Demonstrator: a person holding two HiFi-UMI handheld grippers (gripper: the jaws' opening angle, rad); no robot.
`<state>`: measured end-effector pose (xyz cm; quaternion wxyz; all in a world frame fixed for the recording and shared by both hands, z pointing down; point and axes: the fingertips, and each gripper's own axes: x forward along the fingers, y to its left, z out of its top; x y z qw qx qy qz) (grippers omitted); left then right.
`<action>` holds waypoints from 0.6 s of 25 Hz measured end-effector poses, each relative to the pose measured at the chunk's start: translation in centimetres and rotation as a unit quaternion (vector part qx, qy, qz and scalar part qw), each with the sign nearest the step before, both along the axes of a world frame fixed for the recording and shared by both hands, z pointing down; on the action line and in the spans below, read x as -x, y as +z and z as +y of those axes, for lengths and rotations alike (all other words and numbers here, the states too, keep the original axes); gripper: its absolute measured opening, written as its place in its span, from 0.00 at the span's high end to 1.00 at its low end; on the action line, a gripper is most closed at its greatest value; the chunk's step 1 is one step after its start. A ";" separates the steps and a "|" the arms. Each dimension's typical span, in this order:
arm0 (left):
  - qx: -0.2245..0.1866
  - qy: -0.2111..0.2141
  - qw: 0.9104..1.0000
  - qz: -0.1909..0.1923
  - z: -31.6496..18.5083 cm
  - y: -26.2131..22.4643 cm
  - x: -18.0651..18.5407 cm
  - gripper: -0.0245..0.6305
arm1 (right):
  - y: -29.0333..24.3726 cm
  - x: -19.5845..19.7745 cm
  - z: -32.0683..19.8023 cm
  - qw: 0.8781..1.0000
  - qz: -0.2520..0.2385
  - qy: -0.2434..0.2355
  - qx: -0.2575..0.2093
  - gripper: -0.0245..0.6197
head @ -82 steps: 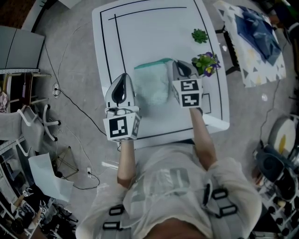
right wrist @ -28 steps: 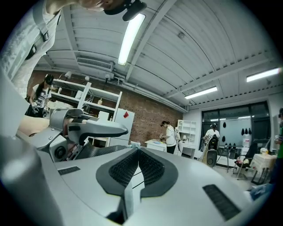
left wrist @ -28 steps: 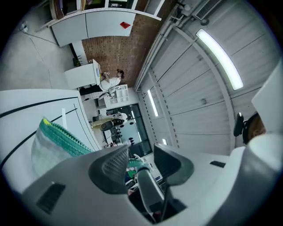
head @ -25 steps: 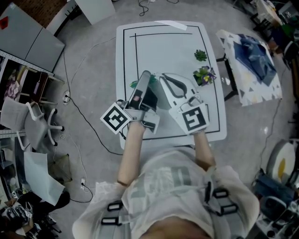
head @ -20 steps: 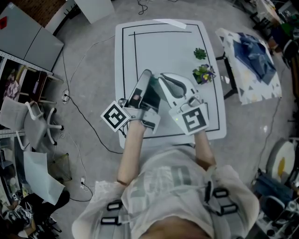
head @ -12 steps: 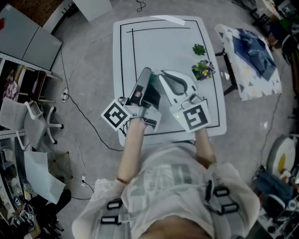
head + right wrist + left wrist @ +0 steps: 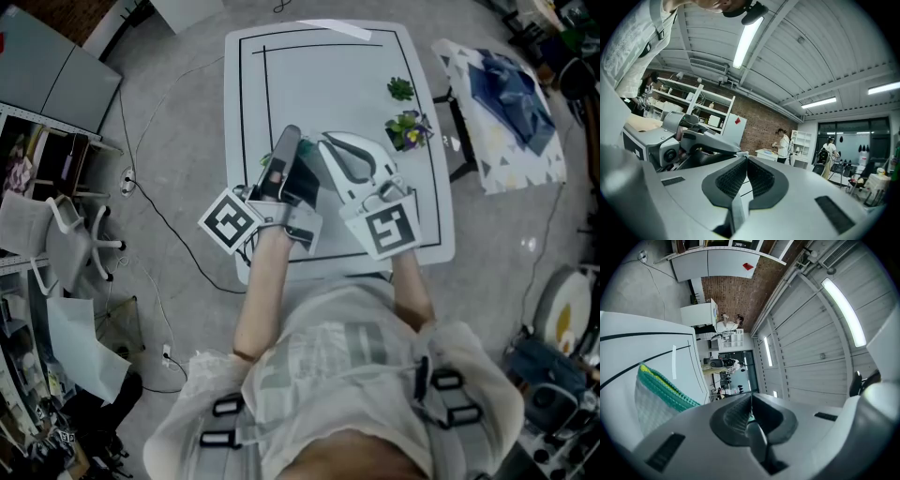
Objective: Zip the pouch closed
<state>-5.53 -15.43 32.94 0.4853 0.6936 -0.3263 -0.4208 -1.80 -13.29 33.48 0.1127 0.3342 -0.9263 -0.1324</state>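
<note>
Located the teal mesh fabric pouch with a yellow stripe under its top edge (image 7: 656, 394) over the near half of the white table with black border lines (image 7: 319, 75): left of the tips in the left gripper view, almost wholly hidden under both tools in the head view. Could not tell whether resting or lifted. Read the left gripper (image 7: 750, 398) as closing, pads all but met on a sliver of teal; judged to be the pouch's zip end or its pull, too small to say which. Read the right gripper (image 7: 744, 158) as clamped tight, tips just beside the left tool, with a pale scrap at the very tip, not identifiable. Judged the step in hand as securing a two-point hold ahead of running the slider; no sign yet of zipping under way. For a clean run: confirm by a light tug which tool has the pull and which the fabric. Hold the fabric side steady as anchor. Draw the pull straight along the teeth, never up or across, to avoid buckling soft mesh. Keep the zip edge taut and flat. Regrip deeper on any shrinking of the teal sliver. Stay clear of the small potted plant with purple flowers (image 7: 410, 129) at the table's right edge. On any snag of mesh in the slider, back off rather than force.
</note>
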 end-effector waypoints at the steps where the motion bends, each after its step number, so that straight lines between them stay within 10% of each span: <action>1: 0.001 -0.001 1.000 -0.002 0.0 0.1 0.0 0.95 | 0.1 0.0 0.0 1.000 0.004 0.002 -0.001 0.94; 15: 0.005 -0.007 0.997 -0.080 0.3 1.0 -0.5 0.95 | -0.6 -0.5 0.1 0.999 -0.005 0.022 -0.023 0.95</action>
